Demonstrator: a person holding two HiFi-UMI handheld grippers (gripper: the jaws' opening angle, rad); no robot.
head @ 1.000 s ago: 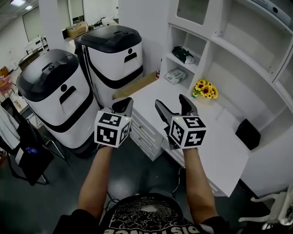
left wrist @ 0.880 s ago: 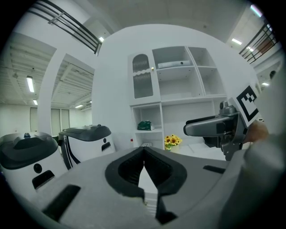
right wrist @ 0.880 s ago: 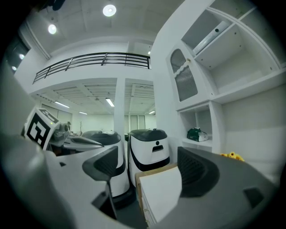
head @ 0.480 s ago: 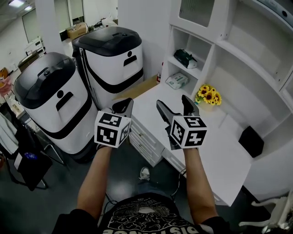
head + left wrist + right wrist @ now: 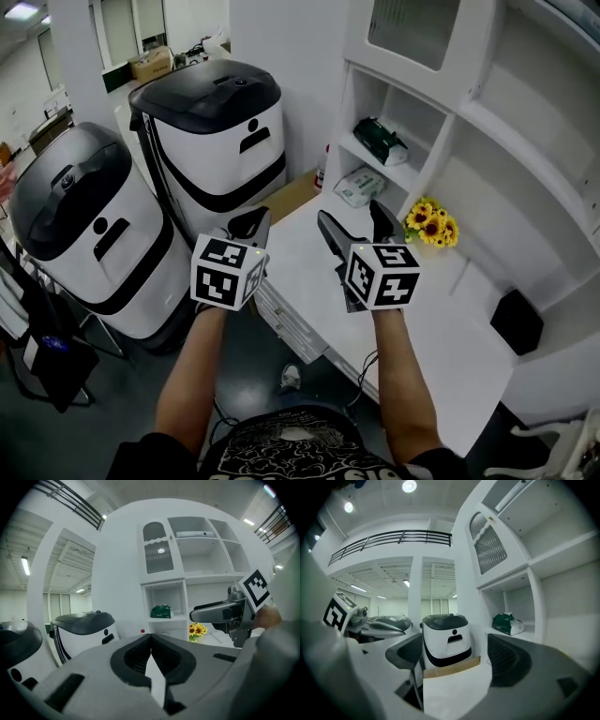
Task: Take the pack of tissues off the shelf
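White built-in shelving (image 5: 450, 122) rises over a white desk top (image 5: 450, 309), and two big rounded white-and-black machines (image 5: 220, 131) stand to their left. Above the desk's near edge, the left gripper (image 5: 249, 223) has its jaws pressed together on nothing. The right gripper (image 5: 354, 221) has jaws that have just been opening wide, with nothing between them. Well beyond both, the dark green pack of tissues (image 5: 381, 142) lies on a low shelf.
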